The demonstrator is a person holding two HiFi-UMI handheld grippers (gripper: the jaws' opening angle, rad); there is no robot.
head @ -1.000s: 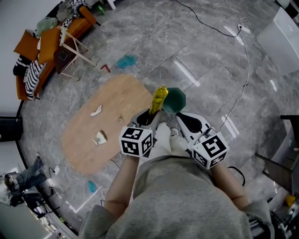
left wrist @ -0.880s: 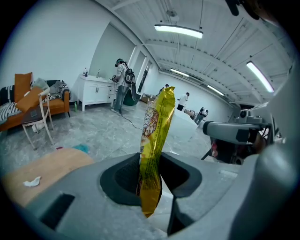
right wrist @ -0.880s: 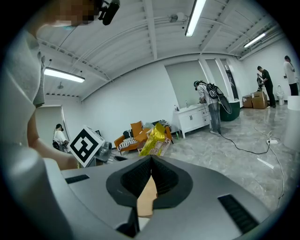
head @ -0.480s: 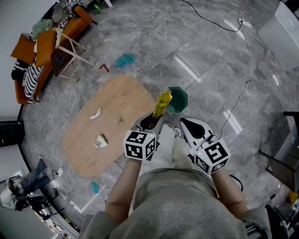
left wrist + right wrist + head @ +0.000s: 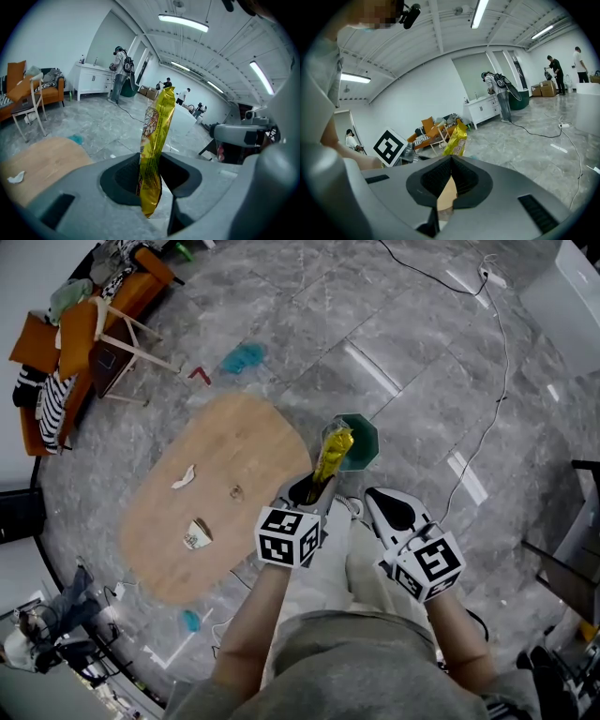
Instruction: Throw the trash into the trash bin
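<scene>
My left gripper (image 5: 314,491) is shut on a yellow snack wrapper (image 5: 334,454), which stands up out of the jaws. In the head view the wrapper's top overlaps the near left rim of the green trash bin (image 5: 363,439), which stands on the floor past the table's right end. The left gripper view shows the wrapper (image 5: 154,154) pinched between the dark pads of that gripper (image 5: 151,176). To the right of it my right gripper (image 5: 382,501) is shut with nothing in it (image 5: 451,174). The right gripper view also catches the wrapper (image 5: 456,139).
An oval wooden table (image 5: 239,442) holds a white scrap (image 5: 183,476), a crumpled piece (image 5: 197,535) and a small bit (image 5: 235,491). On the floor lie a teal scrap (image 5: 242,358) and a cable (image 5: 492,381). A chair (image 5: 112,338) and an orange sofa (image 5: 42,362) stand far left.
Both grippers have sunk together. The wrapper stays in the left jaws, and its top now lies over the bin's rim in the head view.
</scene>
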